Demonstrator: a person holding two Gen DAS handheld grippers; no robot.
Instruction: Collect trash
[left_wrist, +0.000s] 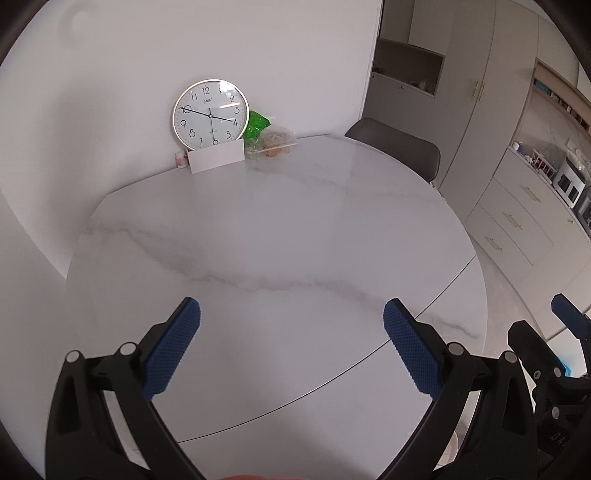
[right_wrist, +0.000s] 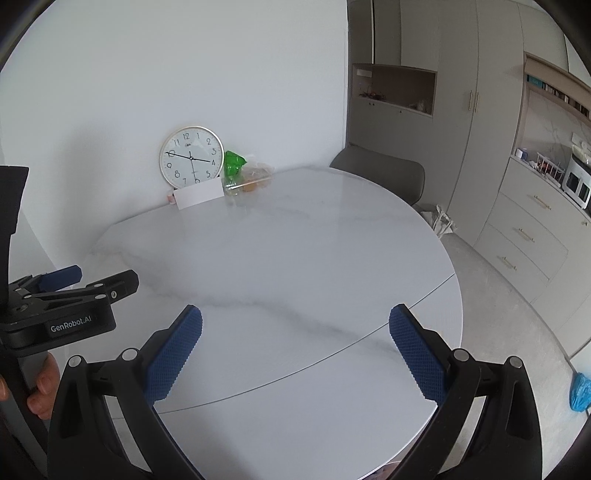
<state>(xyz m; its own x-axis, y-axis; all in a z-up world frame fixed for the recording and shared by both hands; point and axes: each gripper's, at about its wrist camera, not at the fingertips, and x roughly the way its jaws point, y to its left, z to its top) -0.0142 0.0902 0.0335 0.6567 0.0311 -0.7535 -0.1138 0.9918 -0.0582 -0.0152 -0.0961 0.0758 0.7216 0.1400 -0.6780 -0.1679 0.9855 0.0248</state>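
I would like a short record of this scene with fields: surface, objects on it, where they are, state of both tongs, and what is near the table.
surface: round white marble table
objects: wall clock, white card, green bag, clear bag with food, small pink jar
location: all at the far edge, against the wall; clock leans upright behind the card
left tongs: open, empty, above the near table
right tongs: open, empty
nearby: grey chair, blue bag on floor
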